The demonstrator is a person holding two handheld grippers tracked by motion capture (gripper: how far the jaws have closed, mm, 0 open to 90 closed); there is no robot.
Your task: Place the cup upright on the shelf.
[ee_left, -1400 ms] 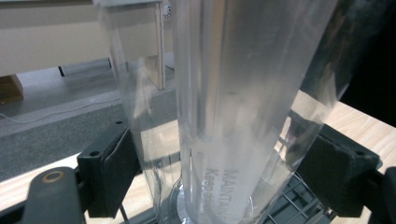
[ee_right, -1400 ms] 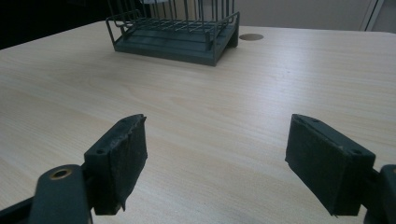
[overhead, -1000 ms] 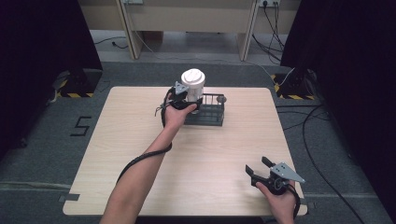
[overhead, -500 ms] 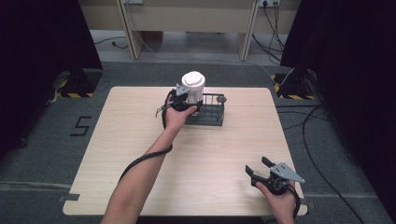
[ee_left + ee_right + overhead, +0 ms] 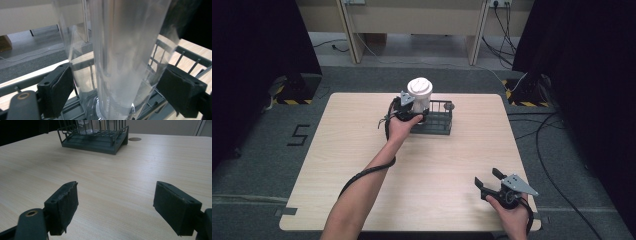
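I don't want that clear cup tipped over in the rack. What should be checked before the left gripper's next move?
1. Left gripper jaws straddle the clear cup: ok.
2. Pads pressing the cup wall: cannot tell; they look apart from it.
3. Cup upright, its base in the wire rack: ok.
4. White lid on the cup: ok.
5. Right gripper open, well away at the near table edge: ok.
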